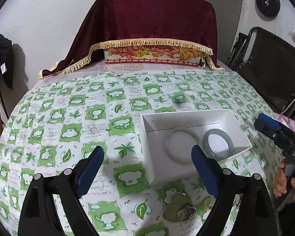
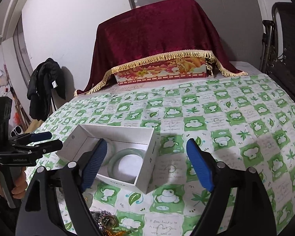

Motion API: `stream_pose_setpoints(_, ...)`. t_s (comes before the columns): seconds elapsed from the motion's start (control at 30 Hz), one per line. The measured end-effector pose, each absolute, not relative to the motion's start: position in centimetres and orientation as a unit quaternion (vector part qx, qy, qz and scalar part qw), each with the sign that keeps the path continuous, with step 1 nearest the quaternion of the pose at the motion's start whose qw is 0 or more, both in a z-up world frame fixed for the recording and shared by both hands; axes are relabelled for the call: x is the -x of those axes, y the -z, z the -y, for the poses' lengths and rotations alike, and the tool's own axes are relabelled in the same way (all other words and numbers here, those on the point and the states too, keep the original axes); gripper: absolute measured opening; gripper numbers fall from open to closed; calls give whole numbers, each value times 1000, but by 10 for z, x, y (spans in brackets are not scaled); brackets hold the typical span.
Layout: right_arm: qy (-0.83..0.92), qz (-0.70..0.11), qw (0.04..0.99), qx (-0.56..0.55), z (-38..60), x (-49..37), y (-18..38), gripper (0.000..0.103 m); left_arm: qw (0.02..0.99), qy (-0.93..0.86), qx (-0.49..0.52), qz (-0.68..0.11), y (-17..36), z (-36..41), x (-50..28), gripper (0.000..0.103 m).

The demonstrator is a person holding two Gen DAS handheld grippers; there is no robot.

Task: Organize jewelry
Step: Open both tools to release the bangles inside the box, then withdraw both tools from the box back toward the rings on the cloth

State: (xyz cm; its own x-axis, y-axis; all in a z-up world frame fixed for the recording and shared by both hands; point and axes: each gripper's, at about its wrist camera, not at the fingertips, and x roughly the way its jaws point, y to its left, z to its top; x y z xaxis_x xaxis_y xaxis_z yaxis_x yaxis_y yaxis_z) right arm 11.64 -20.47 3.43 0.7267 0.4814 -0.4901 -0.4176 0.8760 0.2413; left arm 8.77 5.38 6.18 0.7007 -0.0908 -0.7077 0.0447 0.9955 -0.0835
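Observation:
An open white box (image 1: 240, 129) (image 2: 150, 155) sits on the green frog-print tablecloth. Inside lie a pale whitish bangle (image 1: 168, 147) and a grey-green jade bangle (image 1: 227, 140) (image 2: 116, 157). A small pile of loose jewelry, with a gourd-shaped pendant (image 1: 175, 204) and metal pieces (image 2: 106, 221), lies on the cloth in front of the box. My left gripper (image 1: 147, 157) is open and empty, above the box's near left corner. My right gripper (image 2: 146, 153) is open and empty, hovering over the box's right side. The right gripper also shows at the edge of the left wrist view (image 1: 269, 123).
A dark red velvet cloth with gold fringe (image 1: 151, 19) (image 2: 159, 33) covers a decorated box at the table's back. A black folding chair (image 1: 271, 64) stands right. Dark clothing (image 2: 45, 86) hangs on the left by the wall.

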Motion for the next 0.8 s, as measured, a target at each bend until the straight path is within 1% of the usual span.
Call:
stream_pose_setpoints(0.33, -241, -287, 925, -60, 205, -118, -31, 83, 917, 32, 33, -395, -57, -56, -91, 91)
stream_pose_setpoints(0.4, -237, -286, 927, -55, 204, -118, -31, 83, 918, 29, 34, -395, -57, -57, -91, 94)
stream_pose_setpoints(0.5, -232, -288, 927, -60, 206, -119, -30, 86, 917, 25, 38, -396, -57, -60, -92, 95)
stream_pose_setpoints(0.63, -240, -292, 923, -72, 209, -117, -30, 86, 916, 28, 45, -398, -57, -61, -90, 95)
stream_pose_setpoints(0.8, -254, -293, 920, -48, 197, -100, -29, 86, 916, 32, 42, -398, -56, -56, -81, 95)
